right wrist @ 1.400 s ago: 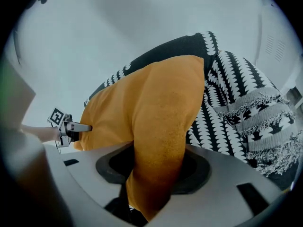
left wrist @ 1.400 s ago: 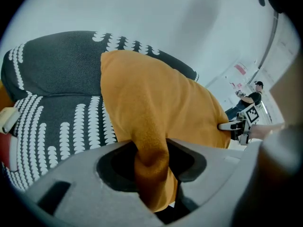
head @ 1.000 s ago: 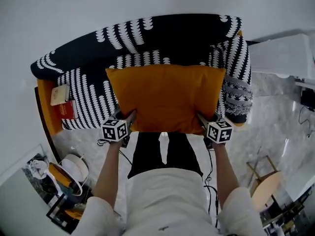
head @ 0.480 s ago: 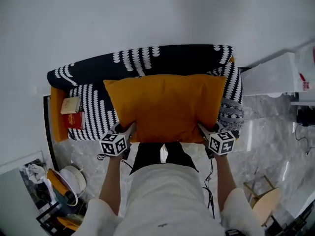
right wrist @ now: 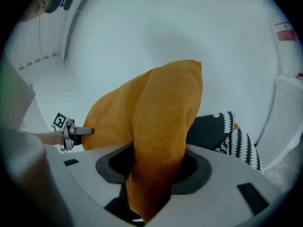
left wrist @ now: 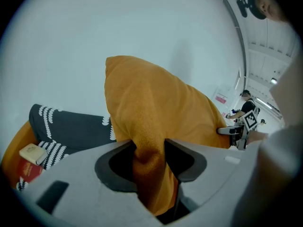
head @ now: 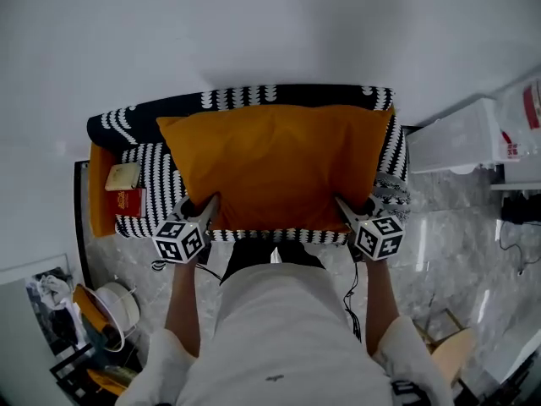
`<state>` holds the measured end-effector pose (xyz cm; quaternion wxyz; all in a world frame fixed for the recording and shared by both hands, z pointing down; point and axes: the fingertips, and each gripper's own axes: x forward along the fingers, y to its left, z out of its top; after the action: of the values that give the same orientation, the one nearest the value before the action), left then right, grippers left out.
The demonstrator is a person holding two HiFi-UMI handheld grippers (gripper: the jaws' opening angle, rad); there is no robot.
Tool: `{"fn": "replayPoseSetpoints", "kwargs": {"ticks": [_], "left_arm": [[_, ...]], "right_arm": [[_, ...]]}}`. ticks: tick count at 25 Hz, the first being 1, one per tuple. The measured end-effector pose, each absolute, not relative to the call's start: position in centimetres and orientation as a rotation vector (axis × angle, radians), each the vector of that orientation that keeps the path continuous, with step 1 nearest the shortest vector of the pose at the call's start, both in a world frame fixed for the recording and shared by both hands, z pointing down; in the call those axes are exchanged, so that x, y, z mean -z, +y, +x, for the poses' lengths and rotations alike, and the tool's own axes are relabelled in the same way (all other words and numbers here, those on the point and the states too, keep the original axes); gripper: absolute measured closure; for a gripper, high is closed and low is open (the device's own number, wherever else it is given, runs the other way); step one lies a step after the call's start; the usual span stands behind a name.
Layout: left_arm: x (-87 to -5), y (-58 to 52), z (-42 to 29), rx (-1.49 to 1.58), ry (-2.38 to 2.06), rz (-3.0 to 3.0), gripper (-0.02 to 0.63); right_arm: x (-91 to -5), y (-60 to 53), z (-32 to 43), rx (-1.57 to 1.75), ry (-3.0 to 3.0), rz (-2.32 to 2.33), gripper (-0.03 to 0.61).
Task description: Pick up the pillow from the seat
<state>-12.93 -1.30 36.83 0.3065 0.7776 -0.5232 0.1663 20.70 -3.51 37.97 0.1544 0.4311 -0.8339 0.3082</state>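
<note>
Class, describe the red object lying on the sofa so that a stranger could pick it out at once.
Find the black-and-white patterned sofa against the white wall, then go to its end at the head view's left. Two flat items lie there. The red object is the one nearer the sofa's front edge, next to a cream one.

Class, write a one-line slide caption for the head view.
Left gripper and right gripper hold the orange pillow by its near corners over the patterned seat.
</note>
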Motion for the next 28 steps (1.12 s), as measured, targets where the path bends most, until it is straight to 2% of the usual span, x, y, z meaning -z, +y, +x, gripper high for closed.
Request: {"fn": "replayPoseSetpoints", "kwargs": {"ticks": [20,28], "left_arm": [[-24.3,-3.5,-15.8,-0.194,-1.574,2.254,0.437],[-21.5,-4.0,-17.3,-0.139,-1.633,2.289,0.436]], "right_arm": [[-24.6,-7.3,17.8,-0.527,-2.610,1.301,0.364],[-22.1,-8.0,16.4,-0.447,-2.655,1.324,0.365]]}}
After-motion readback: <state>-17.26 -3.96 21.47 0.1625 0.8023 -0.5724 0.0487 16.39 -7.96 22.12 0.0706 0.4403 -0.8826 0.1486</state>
